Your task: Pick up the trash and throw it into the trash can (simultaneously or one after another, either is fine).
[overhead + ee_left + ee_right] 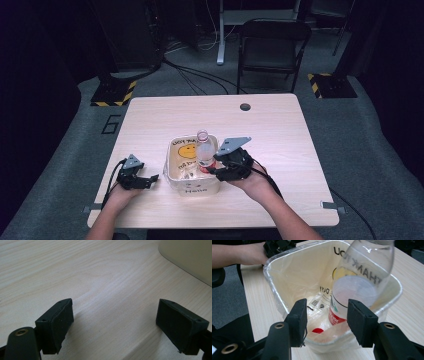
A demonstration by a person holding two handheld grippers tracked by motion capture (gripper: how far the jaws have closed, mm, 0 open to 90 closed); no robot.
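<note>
A clear plastic bottle (203,150) with a red label stands tilted inside a cream bin (173,151) lined with a smiley-face bag. My right gripper (214,165) sits at the bin's right rim, open. In the right gripper view, the bottle (359,282) leans just beyond the right gripper (327,315), closer to the right-hand jaw, with a clear gap to the other. A red cap (318,330) lies on the bin's floor. My left gripper (148,180) rests low over the table left of the bin, and the left gripper (115,315) is open and holds nothing.
The bin's rim (270,275) carries a thin plastic liner, and its wall (190,257) stands just right of my left gripper. The light wooden table (270,125) has a cable hole (245,106) at the back. A black chair (272,45) and floor cables lie beyond.
</note>
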